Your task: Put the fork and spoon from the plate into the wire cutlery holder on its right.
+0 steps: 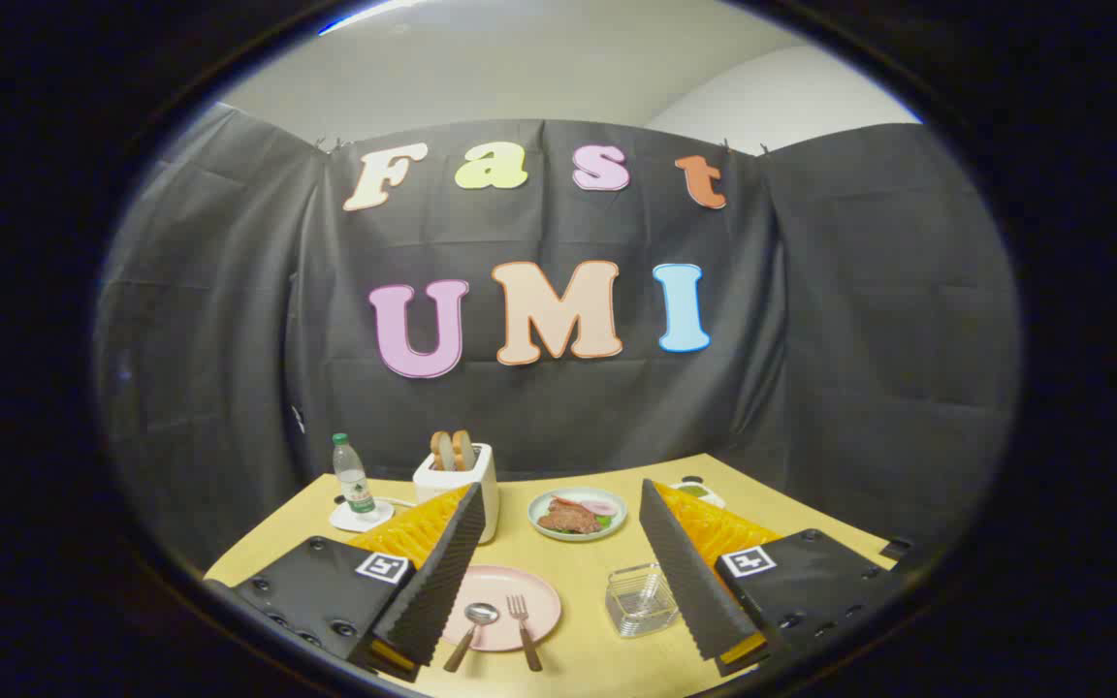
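Nothing done yet: the gripper (558, 620) hangs above the worktop (597, 553), jaws spread wide and empty. Between them, spoon (472, 632) and fork (524, 630) lie on the pink plate (505, 586); the wire cutlery holder (640, 600) waits empty by the right jaw.

Staged recording booth, not a real kitchen: black cloth wall (558, 407) pinned up under a plain white ceiling, small wooden desk (597, 562) set like a meal table with toaster (462, 485), water bottle (352, 475), plate of food (577, 514).
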### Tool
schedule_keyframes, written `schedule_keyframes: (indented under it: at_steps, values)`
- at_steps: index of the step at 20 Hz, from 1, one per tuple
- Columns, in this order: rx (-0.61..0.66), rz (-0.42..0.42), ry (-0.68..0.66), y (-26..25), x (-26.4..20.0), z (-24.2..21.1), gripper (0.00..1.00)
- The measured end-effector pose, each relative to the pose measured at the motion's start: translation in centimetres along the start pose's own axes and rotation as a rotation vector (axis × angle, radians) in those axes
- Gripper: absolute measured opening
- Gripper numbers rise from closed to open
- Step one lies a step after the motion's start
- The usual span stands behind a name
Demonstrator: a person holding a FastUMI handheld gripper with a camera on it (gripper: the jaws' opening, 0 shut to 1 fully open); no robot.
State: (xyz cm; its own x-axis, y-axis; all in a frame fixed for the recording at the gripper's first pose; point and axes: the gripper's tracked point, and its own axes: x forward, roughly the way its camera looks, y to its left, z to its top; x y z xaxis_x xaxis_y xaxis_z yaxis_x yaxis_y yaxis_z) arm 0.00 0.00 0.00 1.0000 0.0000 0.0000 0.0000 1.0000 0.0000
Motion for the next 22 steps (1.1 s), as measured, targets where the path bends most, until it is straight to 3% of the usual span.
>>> schedule_keyframes:
  at_steps: [13,22]
  values:
    - [-0.007,-0.028,0.056,-0.9,0.1,-2.3,1.00]
    - [-0.033,0.008,0.166,-0.3,0.7,-7.8,1.00]
